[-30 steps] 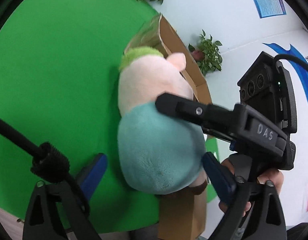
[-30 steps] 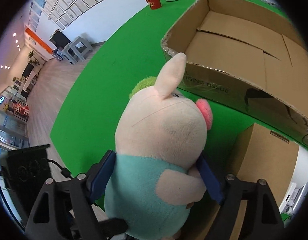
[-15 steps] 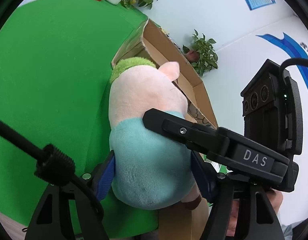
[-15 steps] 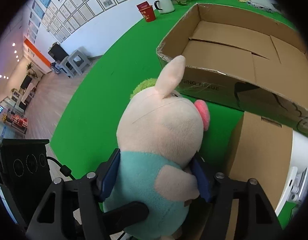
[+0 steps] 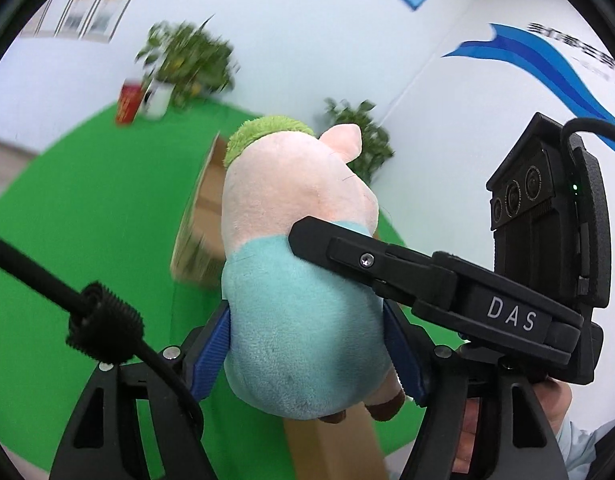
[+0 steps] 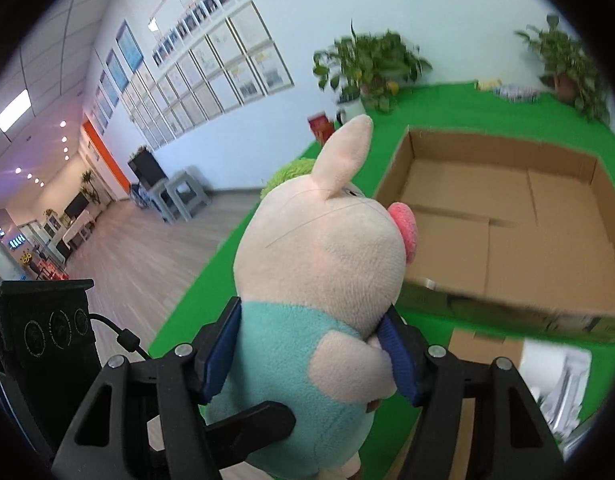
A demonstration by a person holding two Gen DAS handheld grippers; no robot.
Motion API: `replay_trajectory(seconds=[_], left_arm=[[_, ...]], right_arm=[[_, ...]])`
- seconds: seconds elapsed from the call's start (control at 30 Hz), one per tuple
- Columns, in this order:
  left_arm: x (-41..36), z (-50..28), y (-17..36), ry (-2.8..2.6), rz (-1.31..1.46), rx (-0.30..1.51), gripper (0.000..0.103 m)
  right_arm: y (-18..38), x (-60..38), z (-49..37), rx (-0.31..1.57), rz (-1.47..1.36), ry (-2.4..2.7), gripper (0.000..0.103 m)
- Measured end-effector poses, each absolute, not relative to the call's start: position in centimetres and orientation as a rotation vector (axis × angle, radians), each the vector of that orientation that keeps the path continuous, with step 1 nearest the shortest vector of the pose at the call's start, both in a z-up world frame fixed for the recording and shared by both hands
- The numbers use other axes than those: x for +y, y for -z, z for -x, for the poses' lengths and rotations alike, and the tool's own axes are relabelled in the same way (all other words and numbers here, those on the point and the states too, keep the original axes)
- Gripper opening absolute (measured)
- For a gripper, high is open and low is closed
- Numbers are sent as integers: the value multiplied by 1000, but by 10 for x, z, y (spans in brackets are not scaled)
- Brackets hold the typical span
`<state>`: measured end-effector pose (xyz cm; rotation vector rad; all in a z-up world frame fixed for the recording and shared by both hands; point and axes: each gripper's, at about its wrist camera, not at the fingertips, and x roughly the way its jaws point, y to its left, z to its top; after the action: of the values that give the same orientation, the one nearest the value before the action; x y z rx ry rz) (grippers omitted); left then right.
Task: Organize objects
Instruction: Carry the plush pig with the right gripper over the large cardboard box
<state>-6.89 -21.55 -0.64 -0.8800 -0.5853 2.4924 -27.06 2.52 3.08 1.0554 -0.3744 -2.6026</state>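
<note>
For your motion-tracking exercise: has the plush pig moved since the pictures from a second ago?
Yes. The plush pig, clamped by both grippers, has risen: in the right wrist view its head now stands above the near wall of the open cardboard box instead of beside it.

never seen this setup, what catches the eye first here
A plush pig in a teal shirt fills the middle of both views, pressed between the blue pads of the left gripper and the right gripper. Behind it, an open, empty cardboard box sits on the green table cover.

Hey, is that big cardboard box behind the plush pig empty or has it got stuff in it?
Empty, as far as visible: the right wrist view shows the cardboard box open-topped, with only bare floor flaps inside.
</note>
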Motion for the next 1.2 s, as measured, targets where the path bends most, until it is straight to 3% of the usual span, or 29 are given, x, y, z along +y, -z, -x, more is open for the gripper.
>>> replay_trajectory(seconds=[0.33,0.63,0.83,1.2], left_arm=[[-173,161,-160,-2493,679,-396,71],[-152,238,-240,-2501,562,-270,71],[-147,287,-243,-2491,589,-229,71],[-144,344,-158,-2480,704,-236,71]], right_arm=[[-115,52,280,-345,-699,2761,65],[-151,76,292,-359,-531,2811,65],[-137,88,303,-440,-481,2824,66],[-97,98,346,-555,-536,2784,66]])
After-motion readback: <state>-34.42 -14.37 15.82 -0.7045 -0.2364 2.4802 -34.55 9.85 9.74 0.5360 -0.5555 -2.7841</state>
